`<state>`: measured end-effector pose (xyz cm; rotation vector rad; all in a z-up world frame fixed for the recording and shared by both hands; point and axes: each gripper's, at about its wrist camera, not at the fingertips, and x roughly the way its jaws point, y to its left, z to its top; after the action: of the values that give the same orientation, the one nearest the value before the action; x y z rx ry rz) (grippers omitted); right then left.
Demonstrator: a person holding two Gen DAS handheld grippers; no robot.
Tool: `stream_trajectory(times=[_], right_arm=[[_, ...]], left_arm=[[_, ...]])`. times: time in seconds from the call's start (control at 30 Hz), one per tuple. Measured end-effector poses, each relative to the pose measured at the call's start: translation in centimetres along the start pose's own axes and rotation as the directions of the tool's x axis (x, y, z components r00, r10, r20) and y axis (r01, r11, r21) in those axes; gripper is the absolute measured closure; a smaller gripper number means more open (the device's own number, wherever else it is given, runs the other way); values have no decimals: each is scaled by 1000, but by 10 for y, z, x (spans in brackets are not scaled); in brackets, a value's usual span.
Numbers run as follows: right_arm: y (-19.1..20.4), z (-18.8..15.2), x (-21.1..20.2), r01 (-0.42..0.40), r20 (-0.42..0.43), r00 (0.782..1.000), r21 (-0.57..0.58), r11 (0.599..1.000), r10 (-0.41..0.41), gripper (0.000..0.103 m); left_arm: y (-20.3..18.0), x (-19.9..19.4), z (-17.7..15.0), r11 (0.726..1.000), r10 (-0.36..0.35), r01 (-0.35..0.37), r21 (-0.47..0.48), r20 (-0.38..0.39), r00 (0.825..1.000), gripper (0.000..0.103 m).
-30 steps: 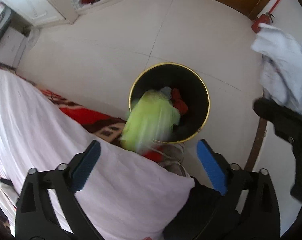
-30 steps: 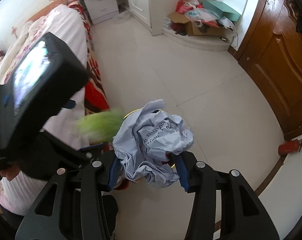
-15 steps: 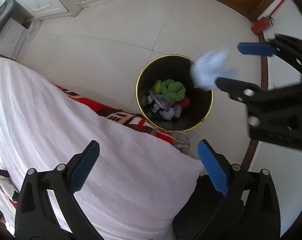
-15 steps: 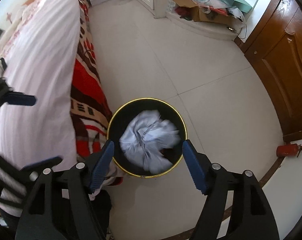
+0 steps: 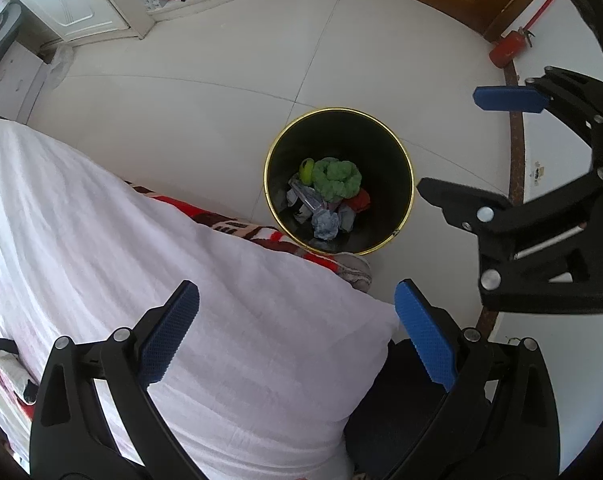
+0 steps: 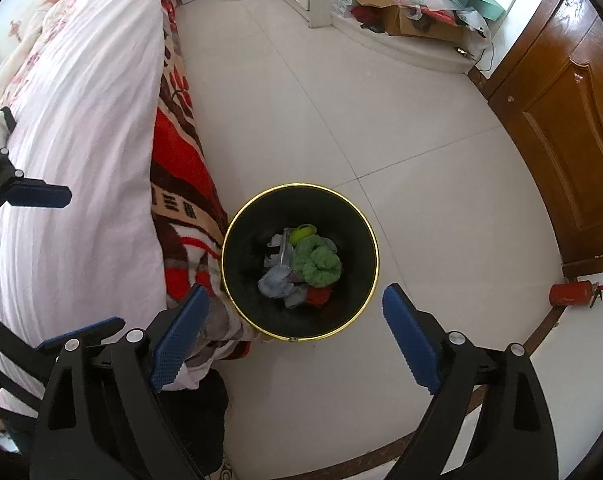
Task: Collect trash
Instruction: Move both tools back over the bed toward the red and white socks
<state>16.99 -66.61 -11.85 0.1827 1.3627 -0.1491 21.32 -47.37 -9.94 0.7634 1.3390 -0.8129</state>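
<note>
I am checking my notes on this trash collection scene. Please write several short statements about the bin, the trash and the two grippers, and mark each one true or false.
1. The black bin has a gold rim. True.
2. The bin is empty. False: it holds a green crumpled wad, a pale blue-grey crumpled bag and other scraps.
3. The right gripper grips the crumpled bag. False: its fingers are opening and nothing is between them.
4. The left gripper holds nothing. True.
5. The bin stands on the bed. False: it stands on the tiled floor, beside the bed.
</note>
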Motion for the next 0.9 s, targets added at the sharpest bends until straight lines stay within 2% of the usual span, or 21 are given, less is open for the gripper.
stream_trajectory(times=[0.4,0.6,0.7,0.9], right_arm=[[35,9,-28,3,25,1000,-65,998,-1,18],[71,24,-41,-15,49,999,-133,991,22,17],[90,34,-43,-26,65,997,-162,986,37,17],[132,53,-47,-49,76,995,-237,970,68,17]], left_arm=[[18,-21,-23,999,15,-14,-38,35,999,7],[49,-33,-48,992,23,-16,-125,55,998,7],[64,-37,-59,985,61,-51,-165,58,996,7],[93,-49,-82,969,68,-48,-242,76,995,7]])
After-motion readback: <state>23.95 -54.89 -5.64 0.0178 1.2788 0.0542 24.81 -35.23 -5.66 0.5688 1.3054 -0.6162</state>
